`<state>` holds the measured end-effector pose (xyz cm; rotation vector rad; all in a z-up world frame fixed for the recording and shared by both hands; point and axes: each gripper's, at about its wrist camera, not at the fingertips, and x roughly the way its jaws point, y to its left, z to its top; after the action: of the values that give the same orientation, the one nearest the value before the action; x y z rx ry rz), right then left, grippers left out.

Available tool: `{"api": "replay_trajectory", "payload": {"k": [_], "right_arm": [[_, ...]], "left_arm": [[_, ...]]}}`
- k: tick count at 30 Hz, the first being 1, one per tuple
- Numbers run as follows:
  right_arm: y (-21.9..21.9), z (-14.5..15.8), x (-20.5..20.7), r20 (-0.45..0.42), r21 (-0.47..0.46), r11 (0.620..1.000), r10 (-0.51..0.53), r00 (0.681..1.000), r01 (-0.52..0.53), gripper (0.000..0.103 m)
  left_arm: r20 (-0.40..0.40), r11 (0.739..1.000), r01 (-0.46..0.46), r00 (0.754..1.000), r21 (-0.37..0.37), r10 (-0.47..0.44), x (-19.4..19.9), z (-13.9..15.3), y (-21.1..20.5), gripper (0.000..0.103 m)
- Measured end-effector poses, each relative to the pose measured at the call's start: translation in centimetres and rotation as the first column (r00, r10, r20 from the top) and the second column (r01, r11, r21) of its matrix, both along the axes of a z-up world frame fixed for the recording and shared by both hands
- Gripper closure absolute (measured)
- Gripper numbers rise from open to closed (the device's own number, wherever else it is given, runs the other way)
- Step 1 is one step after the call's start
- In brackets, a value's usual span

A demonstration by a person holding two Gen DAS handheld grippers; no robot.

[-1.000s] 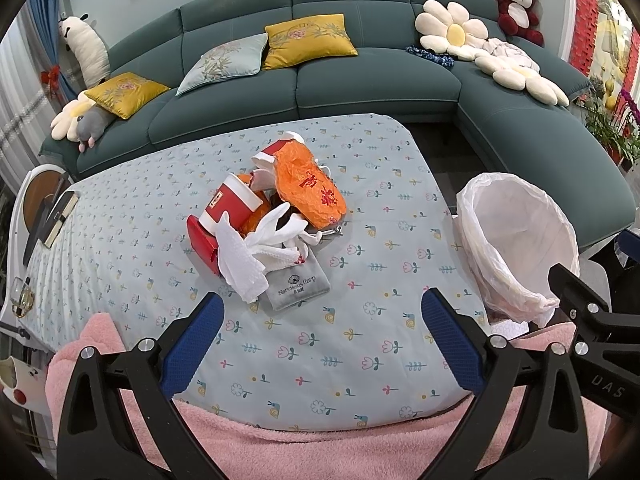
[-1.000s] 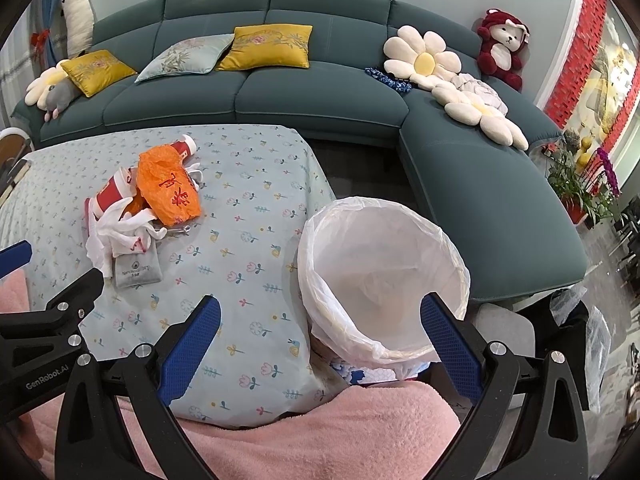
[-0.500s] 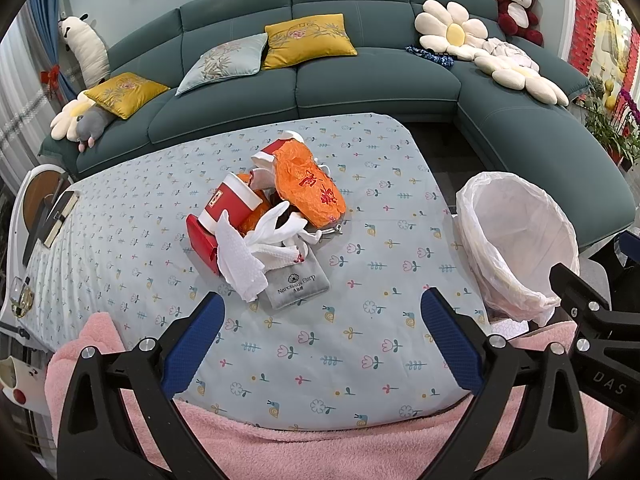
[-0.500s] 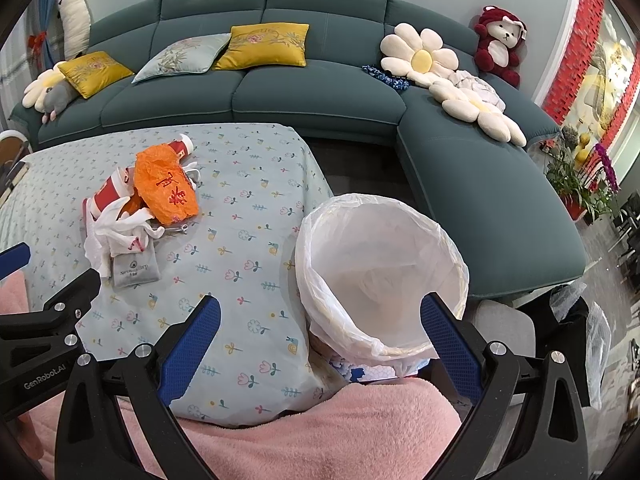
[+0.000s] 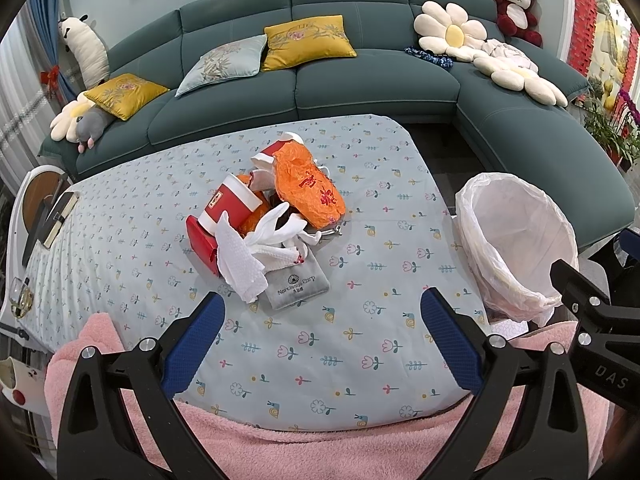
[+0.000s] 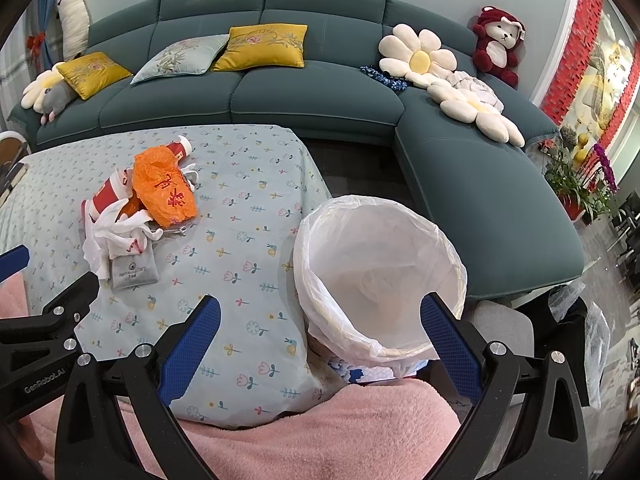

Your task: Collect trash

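A trash pile lies mid-table: an orange plastic bag (image 5: 310,186), a red-and-white paper cup (image 5: 230,206), a red box (image 5: 202,242), crumpled white tissue (image 5: 240,266) and a grey pouch (image 5: 298,282). The pile also shows in the right wrist view, with the orange bag (image 6: 164,190) on top. A bin with a white liner (image 6: 376,280) stands at the table's right edge; it also shows in the left wrist view (image 5: 516,248). My left gripper (image 5: 320,336) is open and empty, short of the pile. My right gripper (image 6: 320,340) is open and empty, near the bin's rim.
The table wears a pale blue floral cloth (image 5: 360,272); a pink towel (image 5: 320,440) hangs over its near edge. A teal sectional sofa (image 5: 360,80) with cushions and plush toys curves behind and to the right. A white side stand with a notebook (image 5: 56,216) is at left.
Both grippers have drifted very slightly; the scene is otherwise the same and nothing was grasped.
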<state>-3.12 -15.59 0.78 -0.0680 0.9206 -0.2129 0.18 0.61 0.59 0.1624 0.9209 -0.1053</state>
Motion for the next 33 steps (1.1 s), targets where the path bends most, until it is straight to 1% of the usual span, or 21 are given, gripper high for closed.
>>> {"api": "replay_trajectory", "payload": {"k": [18,33], "right_arm": [[-0.4,0.4,0.2,0.000,-0.012,1.000,0.000,1.000,0.000,0.007],[0.3,0.3,0.6,0.003,-0.025,1.000,-0.006,1.000,0.006,0.007]], "left_arm": [[0.023,1.000,-0.017,1.000,-0.016,0.017,-0.1,0.0,0.8,0.009],[0.011,0.999,-0.023,1.000,-0.027,0.023,0.1,-0.3,1.3,0.009]]}}
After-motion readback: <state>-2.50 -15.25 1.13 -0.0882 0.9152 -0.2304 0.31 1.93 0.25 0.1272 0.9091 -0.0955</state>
